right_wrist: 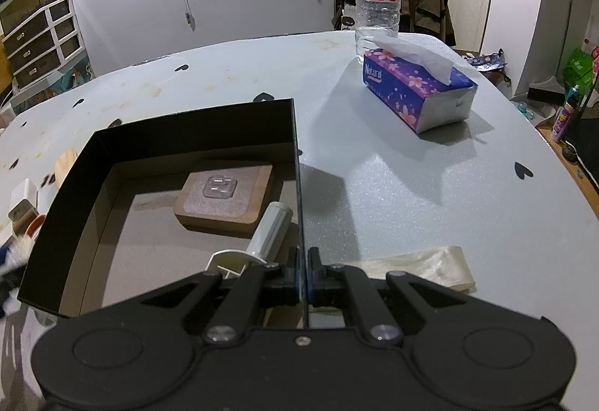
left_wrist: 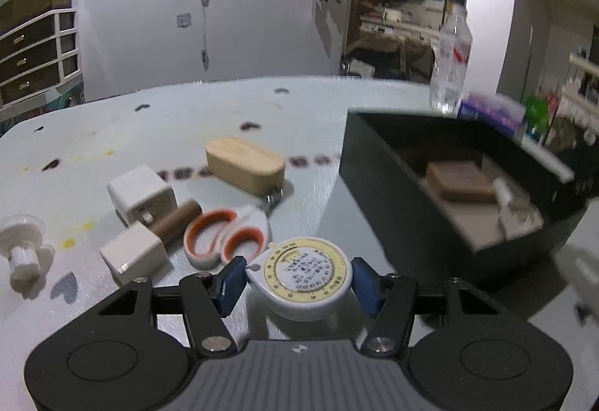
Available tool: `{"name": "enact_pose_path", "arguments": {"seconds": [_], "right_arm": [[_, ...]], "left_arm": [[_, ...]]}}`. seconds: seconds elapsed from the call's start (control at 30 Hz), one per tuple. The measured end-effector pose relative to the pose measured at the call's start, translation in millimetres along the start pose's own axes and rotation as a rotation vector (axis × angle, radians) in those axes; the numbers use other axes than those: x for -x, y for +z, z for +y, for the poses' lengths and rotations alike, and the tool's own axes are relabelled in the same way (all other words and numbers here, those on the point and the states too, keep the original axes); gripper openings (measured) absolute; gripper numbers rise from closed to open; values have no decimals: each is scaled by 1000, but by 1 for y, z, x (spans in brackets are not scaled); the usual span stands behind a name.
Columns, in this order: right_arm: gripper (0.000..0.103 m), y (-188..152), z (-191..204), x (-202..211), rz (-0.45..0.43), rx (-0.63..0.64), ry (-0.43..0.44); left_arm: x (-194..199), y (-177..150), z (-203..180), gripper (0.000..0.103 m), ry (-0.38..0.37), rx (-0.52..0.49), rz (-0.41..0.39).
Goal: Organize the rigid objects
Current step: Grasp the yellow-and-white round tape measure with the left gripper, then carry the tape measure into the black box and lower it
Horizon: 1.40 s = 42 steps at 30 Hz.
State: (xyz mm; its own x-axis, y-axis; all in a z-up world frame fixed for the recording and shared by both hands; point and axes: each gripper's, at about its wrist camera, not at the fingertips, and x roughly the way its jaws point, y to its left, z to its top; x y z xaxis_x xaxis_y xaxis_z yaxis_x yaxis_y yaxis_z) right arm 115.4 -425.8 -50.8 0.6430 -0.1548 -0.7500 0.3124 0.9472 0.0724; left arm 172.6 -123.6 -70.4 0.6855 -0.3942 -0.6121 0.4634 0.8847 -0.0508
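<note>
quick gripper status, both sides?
Left gripper: closed on the round tape measure.
Right gripper: shut, clamping the black box wall.

White-and-yellow tape measure (left_wrist: 306, 276), orange-handled scissors (left_wrist: 228, 236), black box (right_wrist: 179, 137).

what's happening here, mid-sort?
Yes, someone with two handheld claws is sorting small items into a black box. The left claw has its pads against the sides of a round tape measure on the table, with scissors, white cubes and a wooden block waiting behind. The right claw is shut on the box's right wall, steadying it. Inside lie a wooden coaster and a silver cylinder.
</note>
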Motion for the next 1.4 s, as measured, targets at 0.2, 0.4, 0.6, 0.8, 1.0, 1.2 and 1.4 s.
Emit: {"name": "enact_pose_path", "arguments": {"seconds": [0.2, 0.4, 0.6, 0.8, 1.0, 1.2, 1.4], "right_arm": [[4, 0, 0, -1, -1, -1, 0], [4, 2, 0, 0, 0, -2, 0], [4, 2, 0, 0, -1, -3, 0], [4, 2, 0, 0, 0, -2, -1], [4, 2, 1, 0, 2, -4, -5], [4, 2, 2, -1, 3, -4, -5], [4, 3, 2, -1, 4, -7, -3]], "left_arm": [[20, 35, -8, 61, -52, -1, -92], [16, 58, -51, 61, -182, -109, -117], [-14, 58, -98, 61, -264, -254, -24], [-45, 58, -113, 61, -282, -267, 70], [-66, 66, -117, 61, -307, -228, 134], [-81, 66, -120, 61, -324, -195, 193], [-82, 64, -120, 70, -354, -176, 218]]}}
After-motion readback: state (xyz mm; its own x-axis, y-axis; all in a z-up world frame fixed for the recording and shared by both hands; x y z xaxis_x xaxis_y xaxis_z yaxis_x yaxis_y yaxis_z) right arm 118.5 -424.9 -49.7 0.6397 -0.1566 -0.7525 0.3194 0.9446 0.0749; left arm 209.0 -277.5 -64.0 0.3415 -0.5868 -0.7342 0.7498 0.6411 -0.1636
